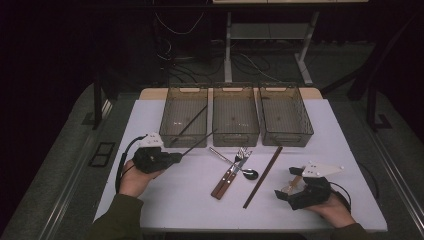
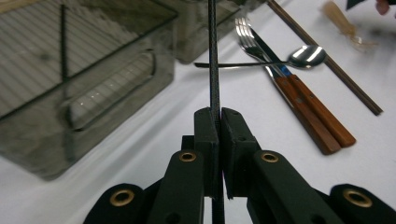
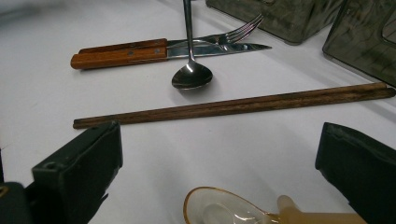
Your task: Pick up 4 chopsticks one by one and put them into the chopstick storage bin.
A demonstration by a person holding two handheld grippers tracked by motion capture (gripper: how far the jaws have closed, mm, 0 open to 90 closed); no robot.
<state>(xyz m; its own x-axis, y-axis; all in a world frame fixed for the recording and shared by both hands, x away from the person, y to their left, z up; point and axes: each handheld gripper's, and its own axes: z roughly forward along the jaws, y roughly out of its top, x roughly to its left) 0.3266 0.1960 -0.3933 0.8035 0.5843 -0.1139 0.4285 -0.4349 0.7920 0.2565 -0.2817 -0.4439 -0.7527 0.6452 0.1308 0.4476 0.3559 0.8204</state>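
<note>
Left tool [image 2: 218, 116] clamped on black chopstick [image 2: 213, 56], far tip cropped, right tool [image 3: 219, 158] wide above clear spoon [image 3: 224, 210]

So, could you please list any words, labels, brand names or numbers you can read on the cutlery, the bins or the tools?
None can be read: no lettering shows on the three bins, the knife and fork, the spoon, the wooden chopsticks or the black chopstick held in the left tool.
</note>
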